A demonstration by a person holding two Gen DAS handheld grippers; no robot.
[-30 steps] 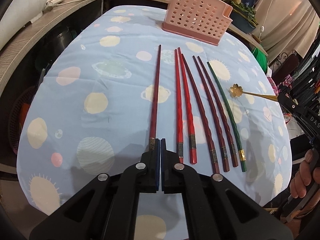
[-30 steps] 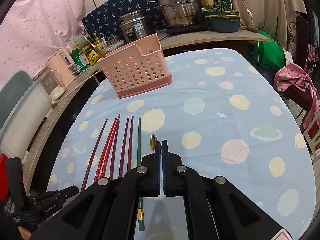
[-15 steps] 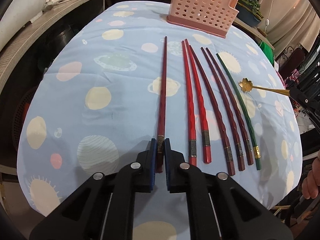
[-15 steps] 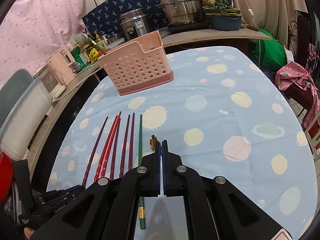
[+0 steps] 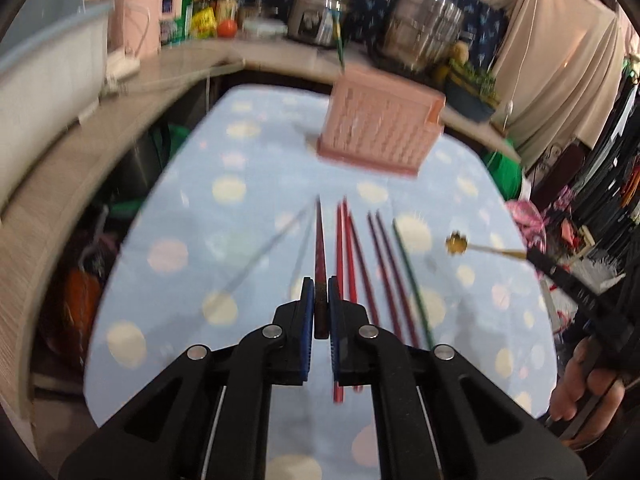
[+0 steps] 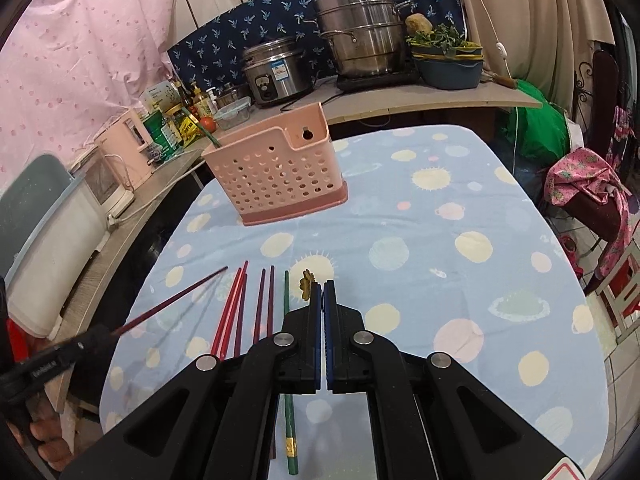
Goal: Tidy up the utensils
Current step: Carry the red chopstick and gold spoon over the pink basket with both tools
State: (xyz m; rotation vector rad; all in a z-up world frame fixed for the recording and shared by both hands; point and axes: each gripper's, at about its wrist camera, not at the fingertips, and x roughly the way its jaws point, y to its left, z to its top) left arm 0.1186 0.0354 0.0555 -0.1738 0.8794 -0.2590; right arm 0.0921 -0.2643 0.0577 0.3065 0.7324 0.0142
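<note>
My left gripper [image 5: 319, 285] is shut on the end of a dark red chopstick [image 5: 320, 248] and holds it lifted off the table, tip pointing toward the pink perforated utensil basket [image 5: 380, 128]. The lifted chopstick also shows in the right wrist view [image 6: 176, 300]. Several red, maroon and green chopsticks [image 5: 360, 264] lie side by side on the blue cloth. My right gripper [image 6: 323, 286] is shut on the handle of a gold flower-shaped spoon [image 6: 307, 284], held above the table. The basket [image 6: 276, 176] holds one green chopstick [image 6: 208, 134].
The round table with the blue spotted cloth [image 6: 460, 240] drops off at its edges. Behind it a counter carries a rice cooker [image 6: 276, 72], a steel steamer pot [image 6: 360, 36], bottles and a pink appliance [image 6: 128, 152]. A chair with pink cloth [image 6: 588, 196] stands at the right.
My left gripper closed on the leftmost dark red chopstick and lifted it off the cloth, swinging up so the basket and counter come into view. The right gripper stayed nearly still with the spoon.
</note>
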